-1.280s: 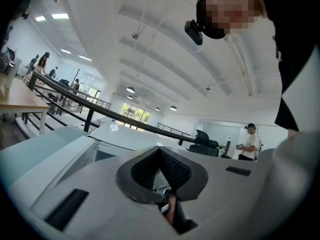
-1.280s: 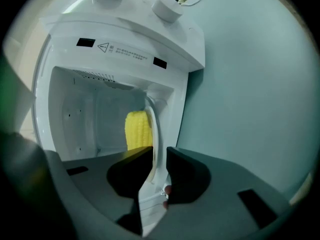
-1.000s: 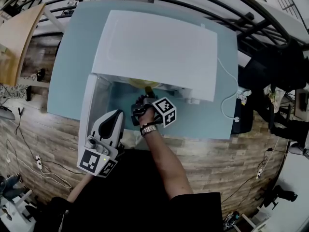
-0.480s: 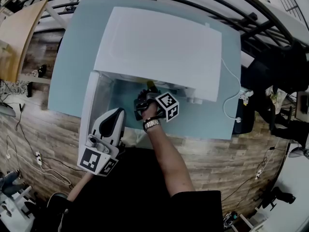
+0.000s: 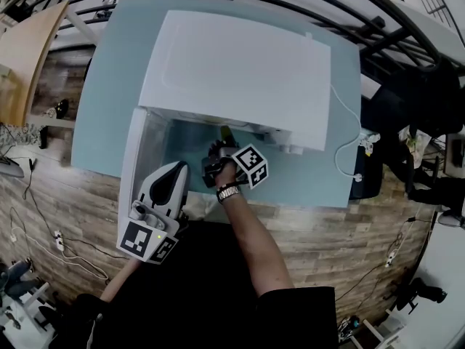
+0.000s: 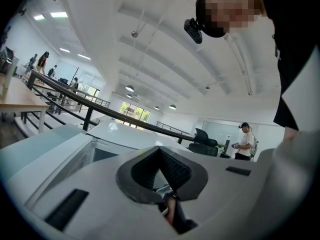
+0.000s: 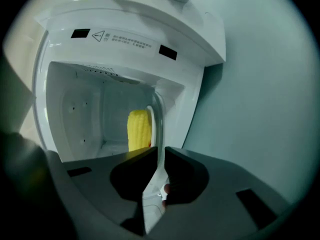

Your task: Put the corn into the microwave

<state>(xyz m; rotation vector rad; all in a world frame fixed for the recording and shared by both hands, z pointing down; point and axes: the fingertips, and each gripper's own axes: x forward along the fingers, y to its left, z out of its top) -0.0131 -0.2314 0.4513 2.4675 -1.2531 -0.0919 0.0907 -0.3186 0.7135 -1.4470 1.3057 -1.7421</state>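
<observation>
**Step in hand: insertion.** The right gripper (image 7: 159,156) has its fingers pinched on the rim of a thin white plate (image 7: 159,134), seen edge-on in the right gripper view. The corn (image 7: 139,129) lies on this plate at the mouth of the microwave (image 5: 232,71), in front of the open cavity (image 7: 85,114). It has not been set down. The left gripper (image 6: 160,150) is held low in the head view, close to the body. Its fingers are pressed together with nothing between them.

**Next move (judgement).** Carry the plate deeper into the cavity, keeping it level so the corn does not roll. Lower it onto the cavity floor, spread the fingers, and draw the gripper straight back out. How far the cavity floor lies below the plate cannot be read.

**Edges and clearance.**
- The front frame post (image 7: 172,109) stands just beside the plate rim. Bias the approach toward the cavity centre.
- The door (image 5: 142,162) is swung open at centre left of the head view, clear of the entry path.
- The table (image 5: 116,71) shows bare surface in front of the opening for withdrawal.
</observation>
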